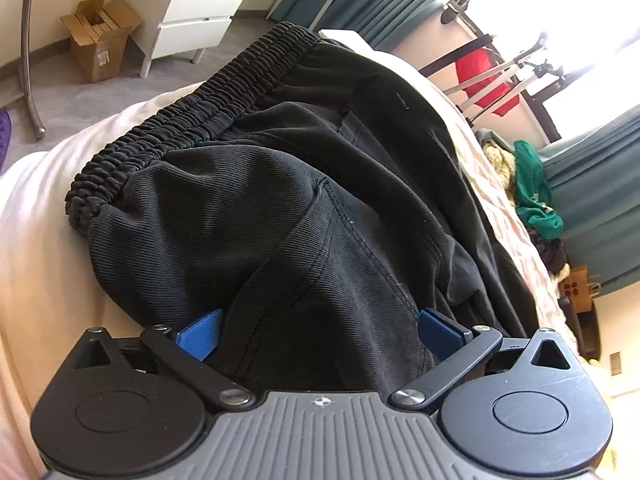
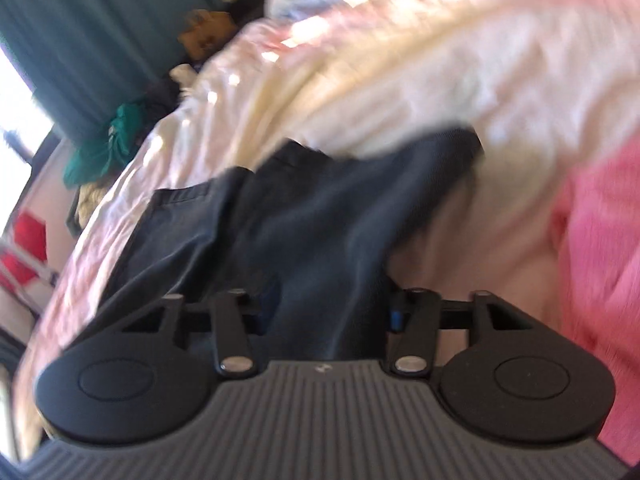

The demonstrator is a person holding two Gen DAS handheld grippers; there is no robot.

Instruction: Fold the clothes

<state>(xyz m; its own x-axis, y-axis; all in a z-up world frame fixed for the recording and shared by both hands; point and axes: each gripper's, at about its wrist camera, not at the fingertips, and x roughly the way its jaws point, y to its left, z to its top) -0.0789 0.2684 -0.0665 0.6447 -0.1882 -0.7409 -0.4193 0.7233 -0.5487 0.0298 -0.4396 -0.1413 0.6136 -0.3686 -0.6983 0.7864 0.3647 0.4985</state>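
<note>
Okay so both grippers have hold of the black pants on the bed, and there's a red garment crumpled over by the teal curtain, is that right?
Not quite. The crumpled garment by the teal curtain is green, as the left wrist view shows; the red cloth hangs farther back. The rest holds: the left gripper and right gripper both grip the black pants on the bed.

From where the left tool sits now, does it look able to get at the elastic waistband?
Probably not yet. The left tool is closed on a fold of the black trousers; the waistband lies unobstructed ahead, but it would have to let go first.
</note>
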